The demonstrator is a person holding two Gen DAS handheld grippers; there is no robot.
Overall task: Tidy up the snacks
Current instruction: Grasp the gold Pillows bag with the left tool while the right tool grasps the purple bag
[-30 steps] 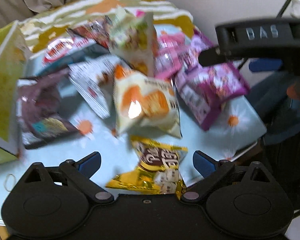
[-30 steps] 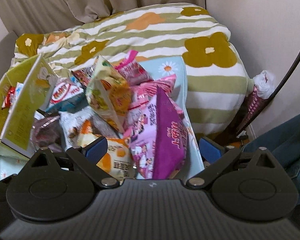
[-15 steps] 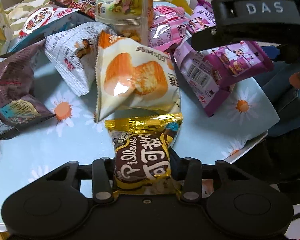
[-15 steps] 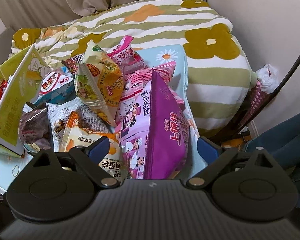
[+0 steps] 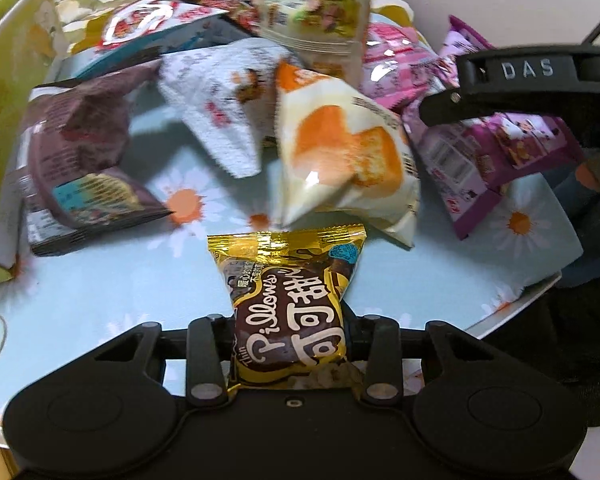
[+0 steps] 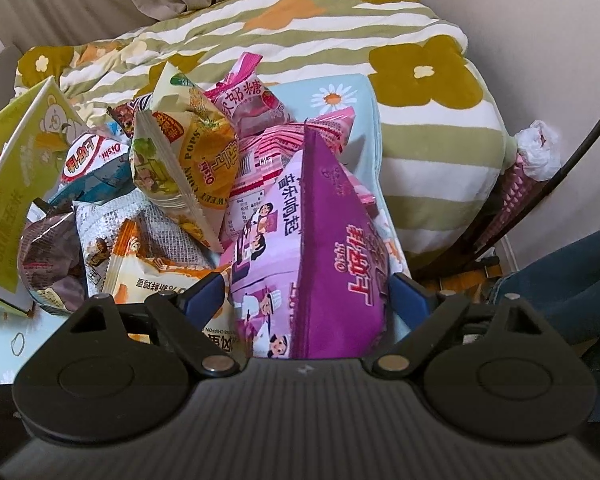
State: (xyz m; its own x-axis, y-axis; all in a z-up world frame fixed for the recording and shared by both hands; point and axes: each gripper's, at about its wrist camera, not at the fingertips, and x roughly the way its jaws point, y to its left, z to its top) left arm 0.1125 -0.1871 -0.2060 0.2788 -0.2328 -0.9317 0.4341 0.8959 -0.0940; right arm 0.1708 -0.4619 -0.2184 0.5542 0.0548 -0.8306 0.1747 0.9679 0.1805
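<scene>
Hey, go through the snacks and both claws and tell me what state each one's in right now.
Left claw: shut on the gold chocolate packet.
Gold chocolate packet: sealed, pinched at its lower end.
Right claw: open, straddling the purple bag.
Purple bag: sealed, standing on edge, not gripped.
Orange cake packet: sealed, puffed, lying on the table.
Yellow corn pops bag: sealed, propped atop the pile.
Green box: open, flap raised.
</scene>
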